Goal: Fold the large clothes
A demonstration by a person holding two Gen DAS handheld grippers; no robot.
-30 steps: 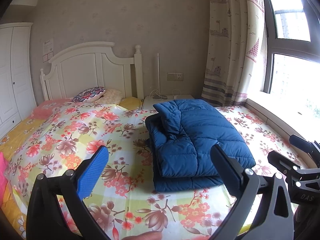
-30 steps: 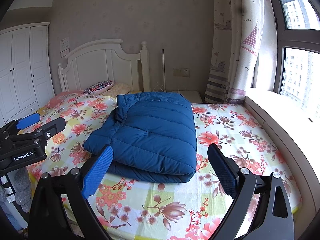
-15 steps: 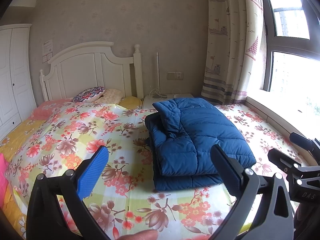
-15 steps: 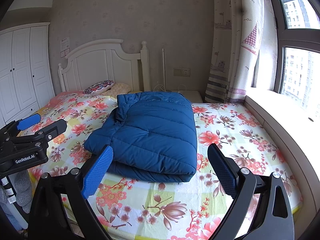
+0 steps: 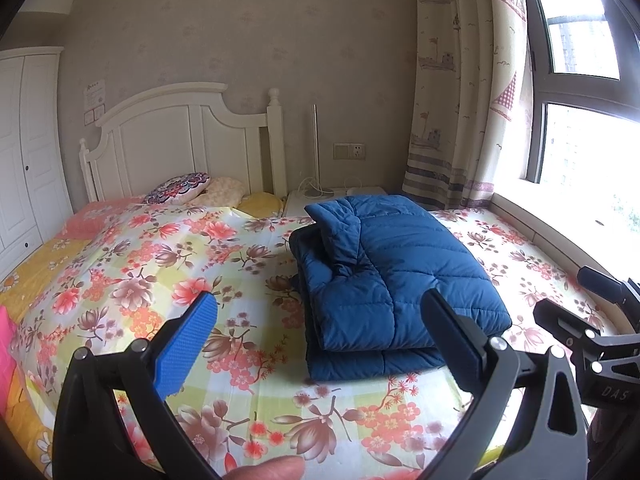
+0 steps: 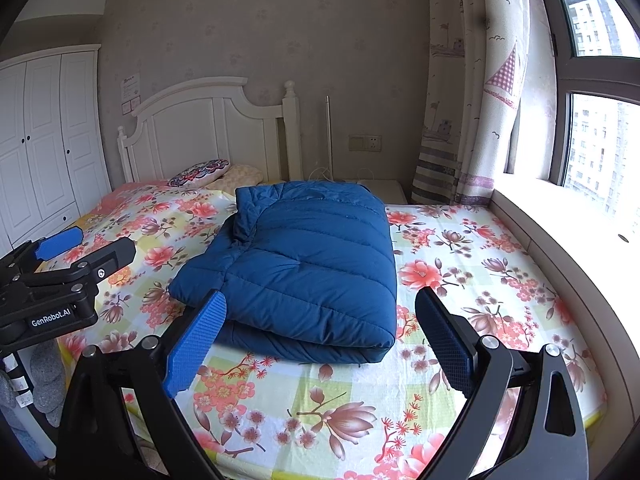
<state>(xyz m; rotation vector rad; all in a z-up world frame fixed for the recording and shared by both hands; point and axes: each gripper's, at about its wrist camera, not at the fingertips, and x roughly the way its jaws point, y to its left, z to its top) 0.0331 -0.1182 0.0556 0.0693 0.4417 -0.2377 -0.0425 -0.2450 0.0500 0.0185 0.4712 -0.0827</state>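
Jacket: folded, blue, lying on the bed, beyond both grippers.
Left gripper: wide open, empty, jacket far-right of it.
Right gripper: wide open, empty, jacket straight ahead.

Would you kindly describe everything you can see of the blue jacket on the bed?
The blue jacket is a quilted, puffy garment with stitched horizontal channels, seemingly of smooth synthetic shell. It lies folded into a thick, roughly rectangular bundle of stacked layers on the floral sheet, towards the window side. One flap at its headboard-end corner is turned over, and a lower layer sticks out on the wardrobe side. Only the sheet touches it; both grippers are open and clear of it.
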